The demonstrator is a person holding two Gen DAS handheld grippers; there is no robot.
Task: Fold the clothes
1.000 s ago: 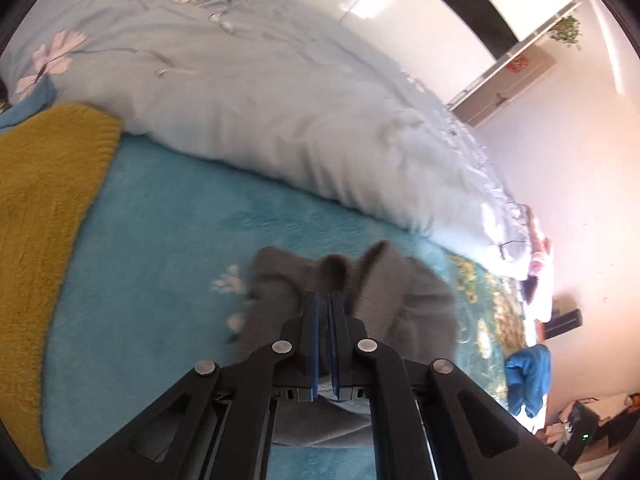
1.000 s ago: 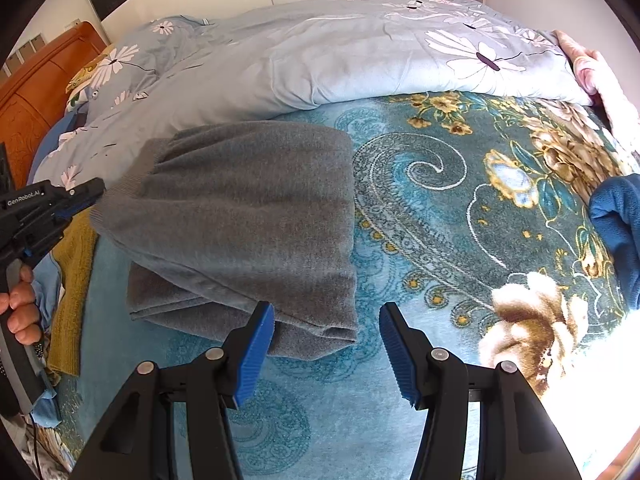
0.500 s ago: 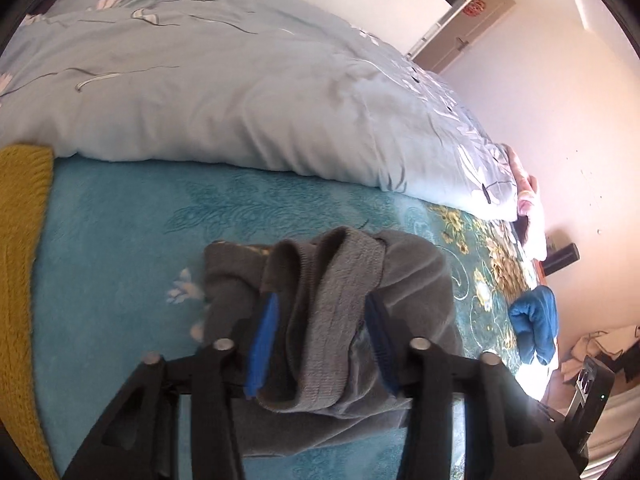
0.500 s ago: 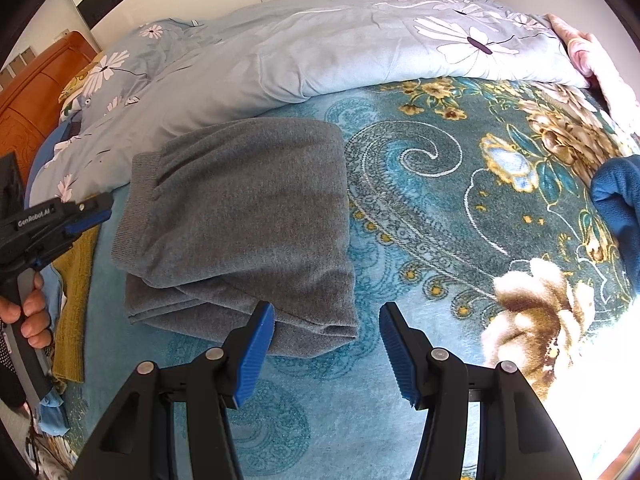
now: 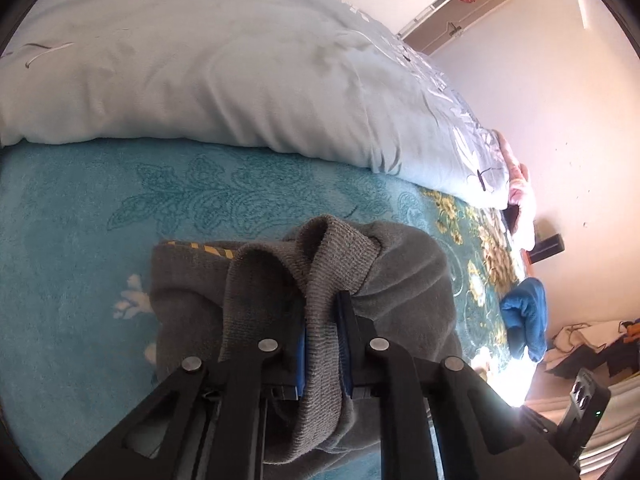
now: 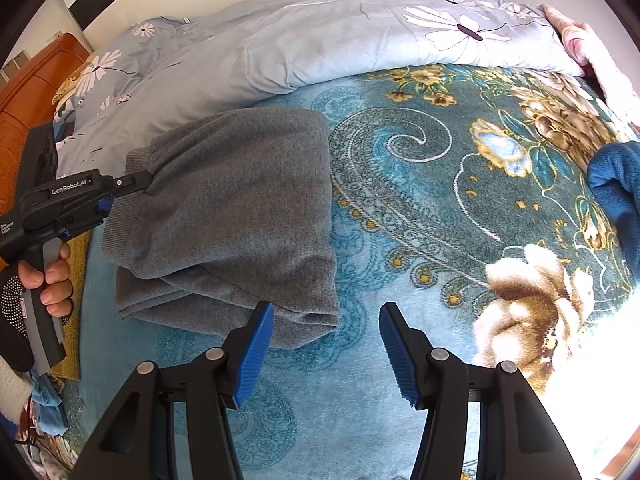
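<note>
Left gripper (image 5: 322, 330) pinching the grey garment's (image 6: 236, 216) ribbed hem, fingers closing on it.
The folded garment lies on the bed (image 6: 420, 208) by the pale quilt (image 6: 320, 40); the right gripper (image 6: 326, 350) hangs over its near corner, fingers half-spread, holding nothing.

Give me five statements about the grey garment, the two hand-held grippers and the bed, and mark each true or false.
1. The left hand-held gripper has the ribbed hem of the grey garment between its closing jaws. True.
2. The right hand-held gripper is clamped on the garment. False: its jaws stand open and empty, by the garment's near edge.
3. The garment lies on a teal floral blanket. True.
4. A blue cloth lies on top of the grey garment. False: it lies apart, at the blanket's right side.
5. The pale blue duvet covers the garment. False: it lies behind it.
</note>
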